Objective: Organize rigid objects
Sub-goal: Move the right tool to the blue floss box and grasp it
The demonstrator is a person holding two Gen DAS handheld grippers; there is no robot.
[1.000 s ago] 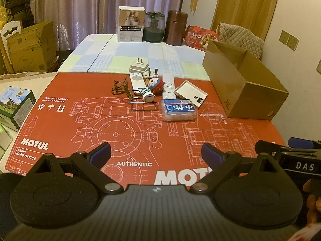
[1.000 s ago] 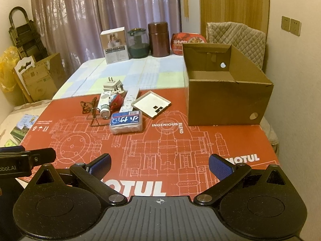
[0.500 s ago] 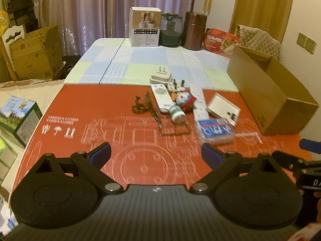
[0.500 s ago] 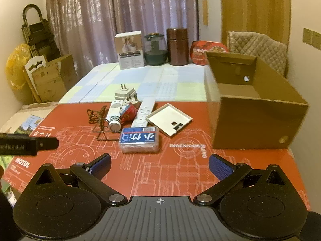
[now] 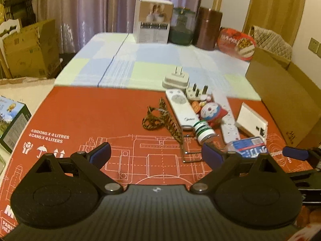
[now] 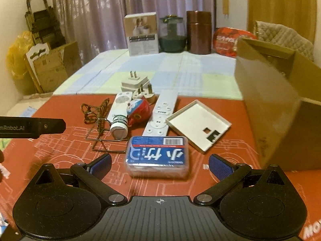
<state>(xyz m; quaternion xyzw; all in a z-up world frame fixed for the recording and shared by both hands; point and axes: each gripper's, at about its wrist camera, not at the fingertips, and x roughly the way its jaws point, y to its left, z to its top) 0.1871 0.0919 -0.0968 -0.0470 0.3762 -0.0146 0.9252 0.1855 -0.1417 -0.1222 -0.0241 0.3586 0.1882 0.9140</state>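
- The clear plastic case with the blue label (image 6: 157, 156) lies flat on the red mat (image 6: 220, 160), at the near edge of the clutter, its long axis running left to right across the right wrist view.
- It sits straight ahead of the right gripper (image 6: 159, 164), just beyond the blue pads and between their lines; the jaws stand wide apart and hold nothing.
- With the long axis crosswise, the spread jaws look set to take it by its two short ends; a straight advance should bring it between the fingers, in my judgement.
- The left gripper (image 5: 156, 153) is also wide and empty; from it the case (image 5: 247, 146) lies off to the right, partly hidden behind its right finger, so the right gripper is the nearer and better placed.
- Just behind the case lie a wire stand (image 6: 106, 138), a small white bottle (image 6: 119, 125), a white remote (image 6: 160, 114) and a shallow white tray (image 6: 198, 124), close enough to be nudged.
- Further back are a red round toy (image 6: 139, 110), a second remote (image 5: 181, 108), a patterned cord (image 5: 156, 118) and two plug adapters.
- The open cardboard box (image 6: 280, 104) stands to the right of the pile, the likely place for these things.
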